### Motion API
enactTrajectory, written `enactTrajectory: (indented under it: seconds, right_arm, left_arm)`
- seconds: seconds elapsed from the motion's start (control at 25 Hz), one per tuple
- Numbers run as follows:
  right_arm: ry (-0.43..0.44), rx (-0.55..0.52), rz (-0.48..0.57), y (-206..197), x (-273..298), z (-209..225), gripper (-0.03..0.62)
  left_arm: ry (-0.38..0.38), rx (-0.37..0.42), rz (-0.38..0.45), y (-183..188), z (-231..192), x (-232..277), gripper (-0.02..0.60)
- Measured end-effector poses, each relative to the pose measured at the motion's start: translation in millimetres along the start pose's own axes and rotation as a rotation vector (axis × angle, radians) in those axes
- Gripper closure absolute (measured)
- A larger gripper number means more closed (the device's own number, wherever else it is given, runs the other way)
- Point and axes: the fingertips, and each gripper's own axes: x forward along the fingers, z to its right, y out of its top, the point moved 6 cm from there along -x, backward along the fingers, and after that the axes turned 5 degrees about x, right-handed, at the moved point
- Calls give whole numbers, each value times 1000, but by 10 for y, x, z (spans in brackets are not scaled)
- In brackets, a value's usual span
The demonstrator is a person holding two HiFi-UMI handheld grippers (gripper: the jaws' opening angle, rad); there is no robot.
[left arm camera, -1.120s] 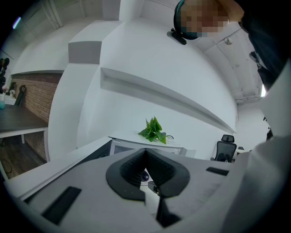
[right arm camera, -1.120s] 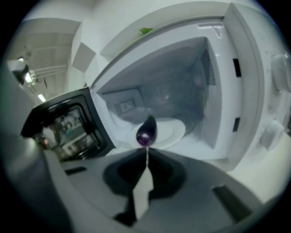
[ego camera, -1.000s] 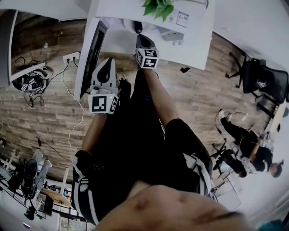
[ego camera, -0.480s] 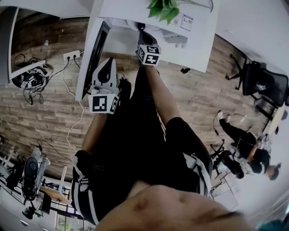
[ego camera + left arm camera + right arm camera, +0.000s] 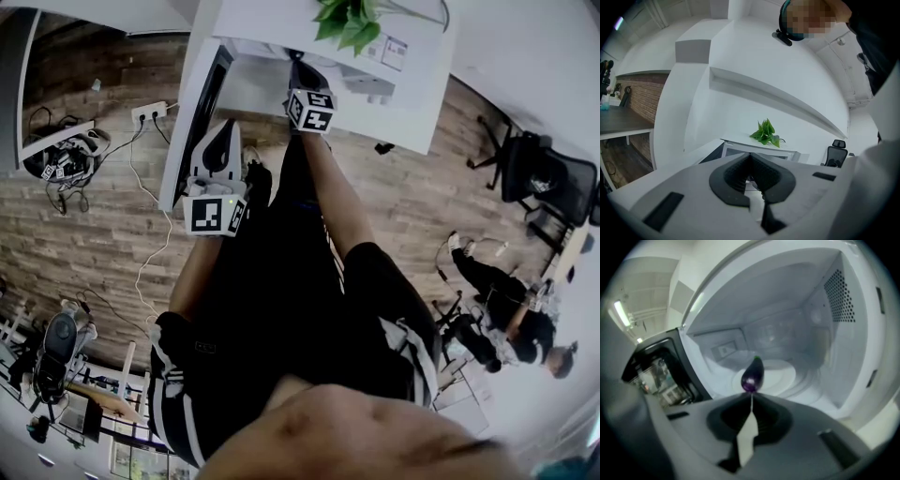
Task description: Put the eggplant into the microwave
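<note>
From the head view, my right claw [image 5: 298,70] has pushed a little deeper into the white microwave [image 5: 375,56] than a second ago, its marker cube higher in the picture. My left claw [image 5: 221,141] has kept its place beside the open dark door [image 5: 195,117]. The white desk [image 5: 417,108] stands on a floor [image 5: 84,234] of wood-grain planks.

In the left claw view, my left claw [image 5: 750,161] has its ribbed black pads together with nothing between them. Past it are a leafy green plant [image 5: 765,132] and smooth white walls.

In the right claw view, my right claw [image 5: 751,397] is closed, its tips pinching the rounded end of the eggplant [image 5: 753,375]. The eggplant is small, glossy and purple, with its green cap pointing away from me. It hangs inside the microwave cavity over the round, pale turntable [image 5: 787,376]. The cavity walls are smooth and white, and the right wall has a patch of small round holes [image 5: 840,296]. The shiny dark door [image 5: 661,366] stands open at the left.
</note>
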Motion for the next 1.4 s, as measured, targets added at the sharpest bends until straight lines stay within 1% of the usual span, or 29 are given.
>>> enactTrajectory:
  seconds: [0.48,0.84,1.12,1.28,1.4]
  right_arm:
    - [-8,5,2,56,88,32,559]
    - [-7,2,9,77,13,29,559]
    - [-1,7,11,96,-238,-77,559]
    - [5,18,10,90,-481,-164,559]
    - [12,27,17,125,-693,-226,560]
  left_arm:
    - [0,-6,-4,-26,-11,32,549]
    - [-3,-10,10,3,18,31,549]
    - [-21,1,51,154,78,-65,549]
    - [-35,-2,65,209,114,-143,549]
    - [-49,9,72,261,149,-194,549]
